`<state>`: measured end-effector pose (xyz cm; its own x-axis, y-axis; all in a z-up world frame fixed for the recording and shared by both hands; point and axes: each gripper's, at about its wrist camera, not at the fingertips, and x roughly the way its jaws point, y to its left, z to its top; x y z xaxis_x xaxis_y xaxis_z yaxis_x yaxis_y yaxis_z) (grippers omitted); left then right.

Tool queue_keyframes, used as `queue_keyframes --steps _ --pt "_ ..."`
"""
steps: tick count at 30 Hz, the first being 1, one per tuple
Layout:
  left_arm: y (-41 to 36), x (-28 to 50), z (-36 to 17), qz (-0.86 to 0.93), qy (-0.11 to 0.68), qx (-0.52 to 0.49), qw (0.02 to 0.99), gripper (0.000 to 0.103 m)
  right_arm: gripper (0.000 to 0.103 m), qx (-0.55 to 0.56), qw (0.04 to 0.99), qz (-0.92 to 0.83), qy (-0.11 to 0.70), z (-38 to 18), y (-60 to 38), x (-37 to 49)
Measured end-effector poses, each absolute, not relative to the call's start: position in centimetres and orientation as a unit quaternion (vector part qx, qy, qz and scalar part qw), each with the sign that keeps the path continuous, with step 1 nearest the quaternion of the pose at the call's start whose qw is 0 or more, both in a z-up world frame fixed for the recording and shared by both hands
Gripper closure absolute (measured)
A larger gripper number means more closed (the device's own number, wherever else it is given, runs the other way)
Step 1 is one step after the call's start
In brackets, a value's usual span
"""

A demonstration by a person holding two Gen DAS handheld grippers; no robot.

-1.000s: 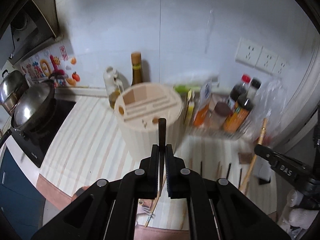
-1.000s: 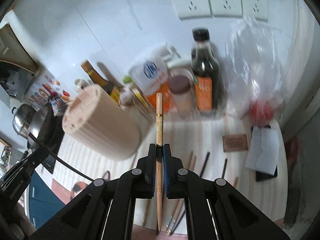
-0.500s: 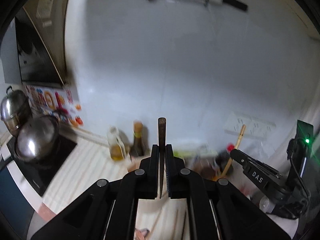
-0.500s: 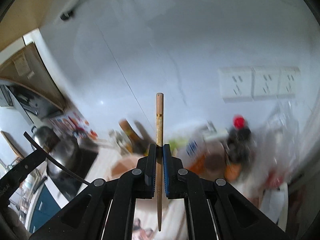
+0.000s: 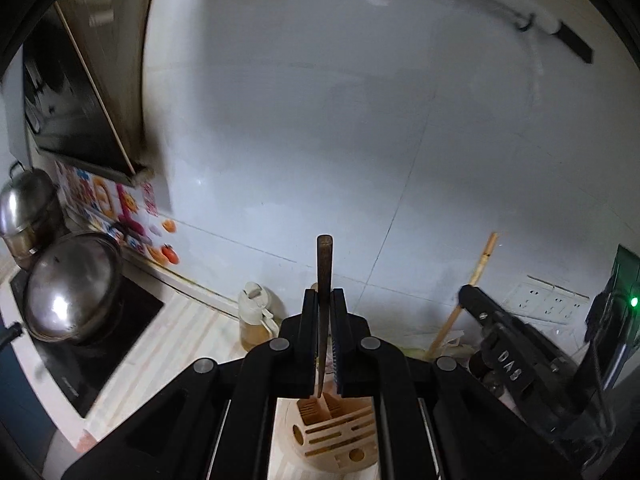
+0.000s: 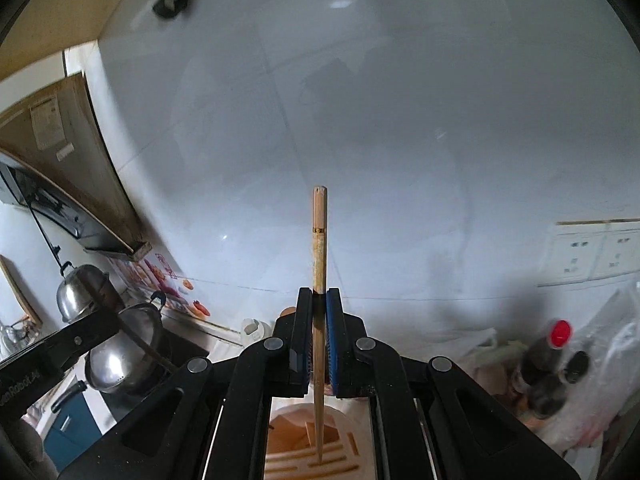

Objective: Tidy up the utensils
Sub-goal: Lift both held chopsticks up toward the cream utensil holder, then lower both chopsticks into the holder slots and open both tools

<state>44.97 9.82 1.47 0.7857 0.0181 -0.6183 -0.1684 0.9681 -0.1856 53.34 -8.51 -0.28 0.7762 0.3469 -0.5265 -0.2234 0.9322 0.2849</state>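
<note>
Left gripper (image 5: 324,312) clamps a dark chopstick (image 5: 324,264) and right gripper (image 6: 319,312) a light chopstick (image 6: 319,240), both vertical (tips down) for insertion into the holder (image 5: 334,436) below.

left wrist: faces wall | right wrist: same | shared: utensil holder (image 5: 334,432) (image 6: 310,446) close below

Left gripper (image 5: 324,300) matte black, round silver screws, right gripper (image 6: 319,300) black with blue ribbed pads (image 6: 331,334), white "DAS" lettering, green LED lower right
</note>
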Motion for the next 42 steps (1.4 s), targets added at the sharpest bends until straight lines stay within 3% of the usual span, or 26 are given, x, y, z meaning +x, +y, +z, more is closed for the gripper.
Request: queue_keyframes --steps 26,42 --pt "12.0 48.7 -6.7 -0.007 0.383 -0.143 0.913 0.1 0.097 0.089 0.944 0.157 0.275 -7.6 -6.1 55.7" --pt "10.9 49.6 -9.4 -0.036 0.42 -0.092 0.902 0.099 0.097 0.084 0.938 0.163 0.295 -10.3 -5.8 56.9"
